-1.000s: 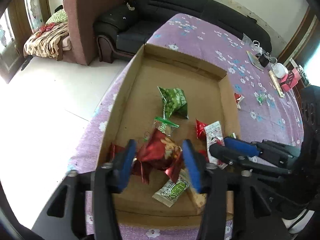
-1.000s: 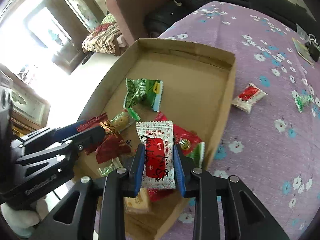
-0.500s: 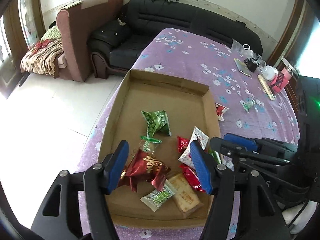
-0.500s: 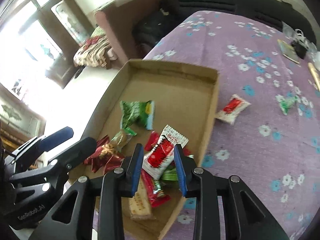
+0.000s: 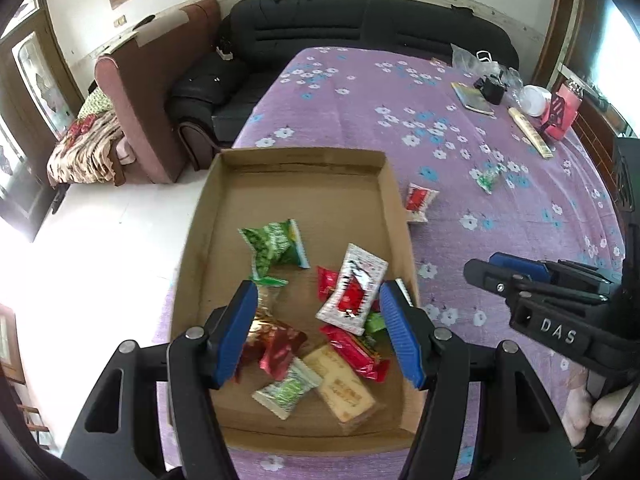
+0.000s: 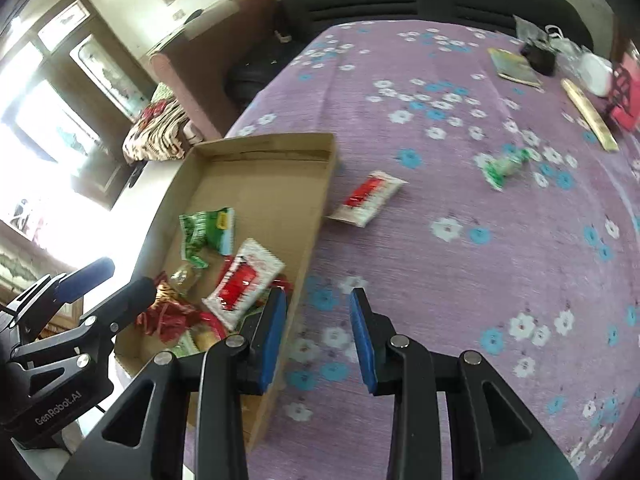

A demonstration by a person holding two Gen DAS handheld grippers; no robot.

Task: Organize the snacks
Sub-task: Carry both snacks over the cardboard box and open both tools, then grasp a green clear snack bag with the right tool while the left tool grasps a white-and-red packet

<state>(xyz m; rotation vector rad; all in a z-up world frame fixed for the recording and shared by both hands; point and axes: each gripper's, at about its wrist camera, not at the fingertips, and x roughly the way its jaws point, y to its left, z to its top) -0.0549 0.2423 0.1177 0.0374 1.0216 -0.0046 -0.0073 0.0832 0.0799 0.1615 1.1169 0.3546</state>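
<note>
**Both grippers empty above the snack box**

The left gripper [image 5: 318,330] hangs over the near end of the cardboard box [image 5: 304,168], its blue-padded jaws spread wide with nothing between them. Below it, inside the box, lie the snacks: a green packet [image 5: 276,246] toward the middle, a white sachet with a red label [image 5: 352,290] resting across a red wrapper, a shiny red-gold packet [image 5: 276,346] near the left pad, a long red packet [image 5: 354,352], a tan biscuit bar [image 5: 340,388] and a small green-and-white sweet [image 5: 286,390] at the near wall.

The right gripper [image 6: 316,342] is held over the purple flowered tablecloth [image 6: 460,272], just beside the box's right wall [image 6: 316,216]; its jaws stand moderately apart and grip nothing. Its left pad overlaps the box edge in the right wrist view.

Two snacks lie outside the box on the cloth: a white-and-red sachet [image 6: 366,198] just beside the right wall, and a green twisted sweet [image 6: 504,166] farther off, well apart from the box. At the far end of the table sit a booklet [image 6: 516,68], a white bowl [image 6: 596,74] and a long tan stick [image 6: 590,120].
</note>
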